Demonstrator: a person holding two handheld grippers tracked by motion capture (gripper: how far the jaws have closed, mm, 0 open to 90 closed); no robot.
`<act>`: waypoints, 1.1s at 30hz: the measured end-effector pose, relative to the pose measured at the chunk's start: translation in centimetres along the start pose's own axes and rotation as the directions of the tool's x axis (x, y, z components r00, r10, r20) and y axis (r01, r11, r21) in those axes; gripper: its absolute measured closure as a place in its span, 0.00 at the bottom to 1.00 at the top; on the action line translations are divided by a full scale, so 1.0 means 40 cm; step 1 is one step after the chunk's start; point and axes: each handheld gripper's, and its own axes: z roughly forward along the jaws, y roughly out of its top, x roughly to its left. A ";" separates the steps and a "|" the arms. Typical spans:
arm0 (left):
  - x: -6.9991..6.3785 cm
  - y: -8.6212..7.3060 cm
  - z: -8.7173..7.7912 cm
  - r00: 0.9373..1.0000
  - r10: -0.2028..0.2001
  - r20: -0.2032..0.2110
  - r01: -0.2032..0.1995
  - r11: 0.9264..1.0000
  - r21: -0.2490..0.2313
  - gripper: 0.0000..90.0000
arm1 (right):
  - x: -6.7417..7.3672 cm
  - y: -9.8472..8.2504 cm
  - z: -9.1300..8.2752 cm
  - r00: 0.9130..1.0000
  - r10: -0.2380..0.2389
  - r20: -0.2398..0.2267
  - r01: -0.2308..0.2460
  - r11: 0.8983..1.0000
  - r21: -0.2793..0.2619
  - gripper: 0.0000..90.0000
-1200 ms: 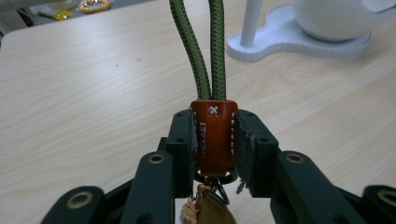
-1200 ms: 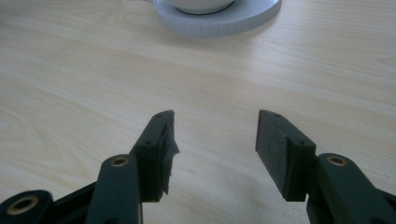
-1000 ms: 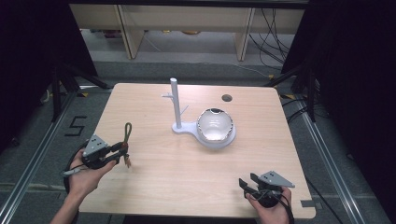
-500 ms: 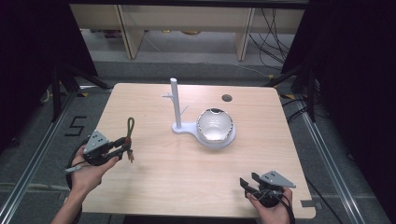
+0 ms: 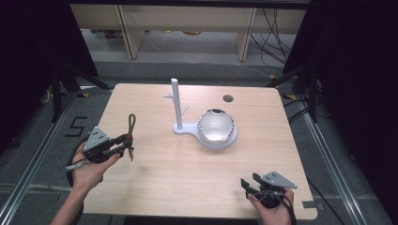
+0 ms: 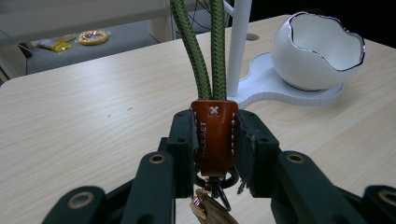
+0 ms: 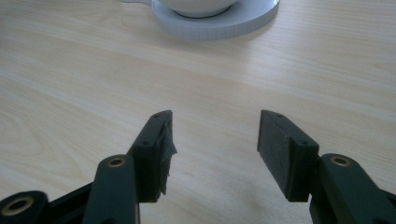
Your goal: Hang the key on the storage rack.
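Observation:
My left gripper (image 5: 126, 140) (image 6: 214, 135) is shut on the brown leather tab (image 6: 214, 137) of a keychain (image 5: 131, 132). Its green cord loop (image 6: 205, 51) rises upright from the jaws, and a metal ring with a tag (image 6: 210, 205) hangs below them. A white stand (image 5: 206, 131) sits mid-table, with a peg post (image 5: 176, 101) (image 6: 240, 42) and a white cracked-egg bowl (image 5: 216, 126) (image 6: 317, 51). The keychain is to the left of the post, apart from it. My right gripper (image 5: 249, 183) (image 7: 215, 144) rests open near the table's front right edge, nothing between its jaws.
The wooden table (image 5: 155, 183) has a small round hole (image 5: 228, 98) at its far right. Dark frame legs and cables stand beyond the table, and a shelf unit (image 5: 187, 28) lies behind. The stand's base (image 7: 219, 23) is ahead of the right gripper.
My left gripper has shifted a little towards the person and the front edge with the keychain, whose cord loop now stands more upright. The right gripper has kept still.

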 end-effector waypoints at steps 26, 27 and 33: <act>-0.019 0.047 0.022 1.000 0.013 0.017 -0.012 1.000 -0.022 0.76 | 0.000 -0.001 -0.001 1.000 0.007 0.003 -0.007 1.000 0.003 0.51; -0.019 0.049 0.025 1.000 0.013 0.021 -0.012 1.000 -0.023 0.76 | -0.001 -0.001 -0.001 1.000 0.003 0.006 -0.003 1.000 0.006 0.51; -0.021 0.057 0.032 1.000 0.014 0.026 -0.013 1.000 -0.020 0.76 | -0.010 0.000 0.002 0.999 -0.034 0.002 0.034 0.999 -0.008 0.51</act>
